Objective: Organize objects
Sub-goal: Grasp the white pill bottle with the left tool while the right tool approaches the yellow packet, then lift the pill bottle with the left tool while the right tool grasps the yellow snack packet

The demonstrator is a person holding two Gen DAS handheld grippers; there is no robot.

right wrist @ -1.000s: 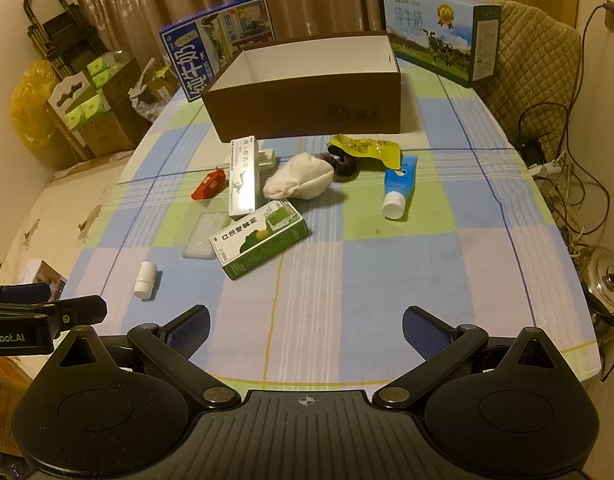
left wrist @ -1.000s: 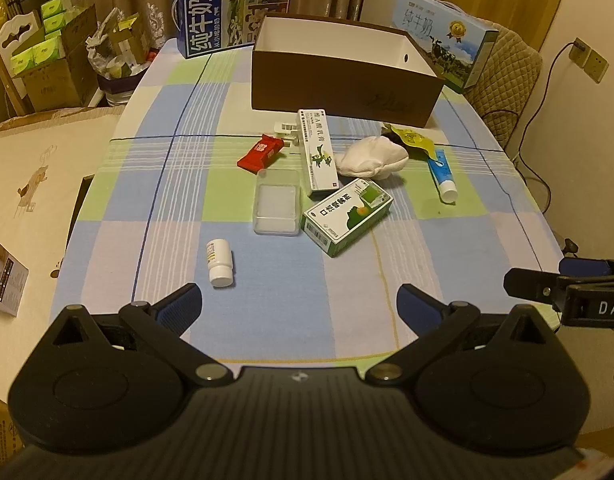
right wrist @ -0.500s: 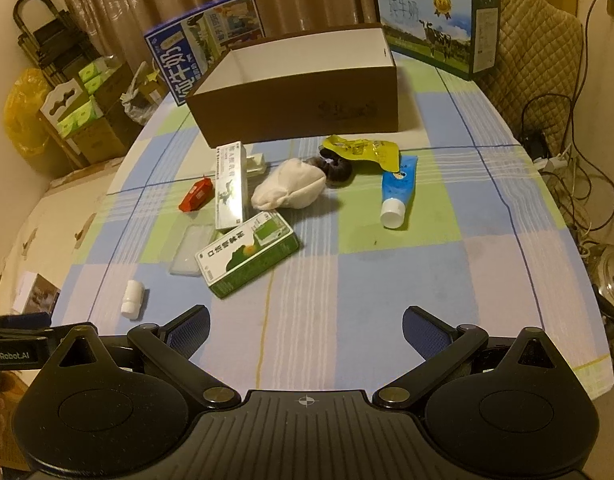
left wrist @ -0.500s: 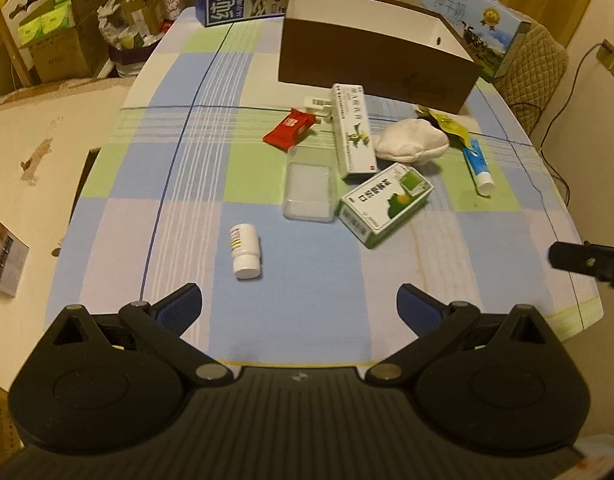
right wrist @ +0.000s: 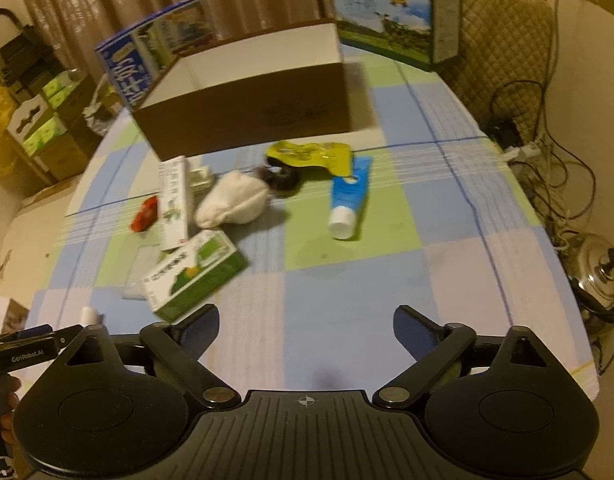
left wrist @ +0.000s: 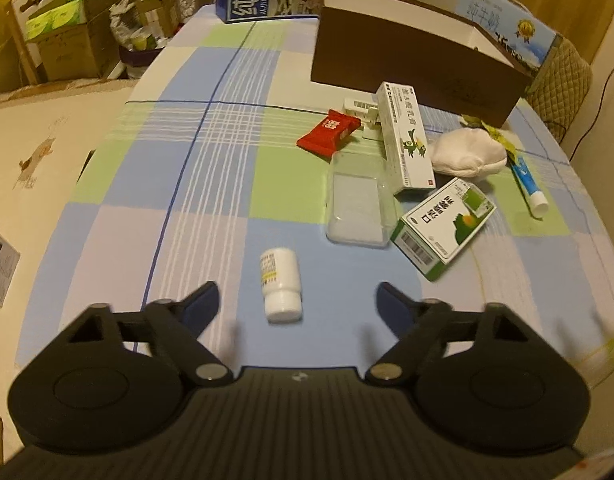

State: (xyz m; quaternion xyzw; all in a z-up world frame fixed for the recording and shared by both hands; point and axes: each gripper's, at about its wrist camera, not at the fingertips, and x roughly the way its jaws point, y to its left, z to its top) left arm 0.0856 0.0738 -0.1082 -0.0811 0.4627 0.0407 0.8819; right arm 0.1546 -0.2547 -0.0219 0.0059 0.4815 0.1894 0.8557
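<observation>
The left claw (left wrist: pixel 298 300) is hanging low over the near edge of the counter (left wrist: pixel 211 184), and the small white bottle (left wrist: pixel 280 285) is lying just ahead of it, between the two fingers but touched by neither; its jaws are closing, and nothing is gripped yet. The bottle is lying on its side with its long axis running almost straight away from the claw, cap end nearest, so the fingers are facing its curved flanks, which I judge a fair line for pinching it across the body. Taking the bottle as the landmark: the clear plastic tray (left wrist: pixel 357 204) is lying beyond it and to its right; the green medicine box (left wrist: pixel 443 228) is further right, near the tray; the brown cardboard box (left wrist: pixel 415 68), the likely destination, is standing well beyond everything, at the far side of the counter.

The right claw (right wrist: pixel 307 330) is hovering over bare cloth well to the right of the bottle (right wrist: pixel 89 315), its jaws fairly wide but closing, with nothing between them; the left one is plainly the nearer.
</observation>
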